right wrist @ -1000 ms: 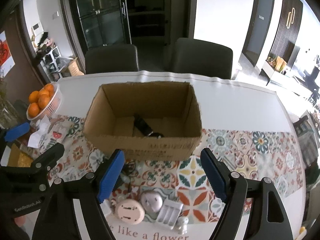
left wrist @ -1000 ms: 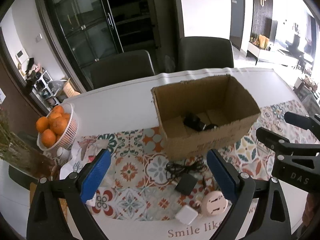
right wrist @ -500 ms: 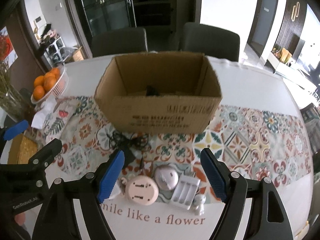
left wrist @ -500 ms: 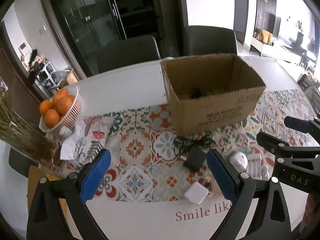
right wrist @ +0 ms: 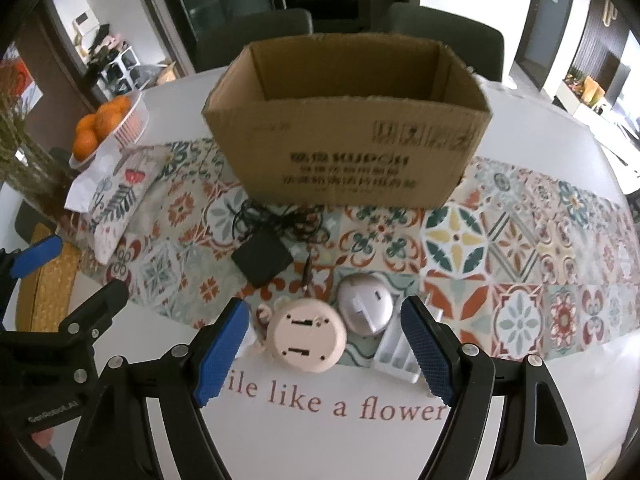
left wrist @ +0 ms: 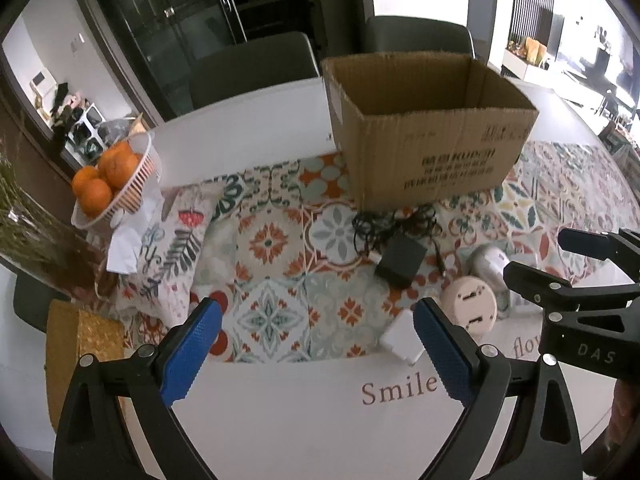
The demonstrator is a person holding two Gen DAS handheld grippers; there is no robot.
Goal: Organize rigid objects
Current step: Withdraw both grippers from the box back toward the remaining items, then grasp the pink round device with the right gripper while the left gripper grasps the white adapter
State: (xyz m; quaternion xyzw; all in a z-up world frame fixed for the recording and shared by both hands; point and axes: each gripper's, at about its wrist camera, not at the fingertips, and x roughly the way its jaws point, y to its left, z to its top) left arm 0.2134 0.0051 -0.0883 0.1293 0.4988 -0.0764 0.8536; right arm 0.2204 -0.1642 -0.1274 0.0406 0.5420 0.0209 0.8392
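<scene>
An open cardboard box (left wrist: 432,148) (right wrist: 348,152) stands on the patterned runner; its inside is hidden from here. In front of it lie a black adapter with its tangled cable (left wrist: 400,260) (right wrist: 262,260), a pink round device (left wrist: 470,306) (right wrist: 306,338), a silver rounded device (right wrist: 366,308), a white battery holder (right wrist: 394,354) and a white cube plug (left wrist: 402,338). My right gripper (right wrist: 324,340) hangs open just above the pink device, which shows between its blue pads. My left gripper (left wrist: 318,344) is open and empty over the runner's front edge, left of the cube plug.
A basket of oranges (left wrist: 116,184) and a glass vase with stems (left wrist: 36,240) stand at the left, with a printed cloth pouch (right wrist: 116,196) and a woven yellow mat (left wrist: 80,340) nearby. Two dark chairs (left wrist: 256,68) stand behind the table.
Both grippers have come down and tipped towards the table. The small items now look larger and nearer, and the box's inside has dropped out of sight. Jaw width is unchanged.
</scene>
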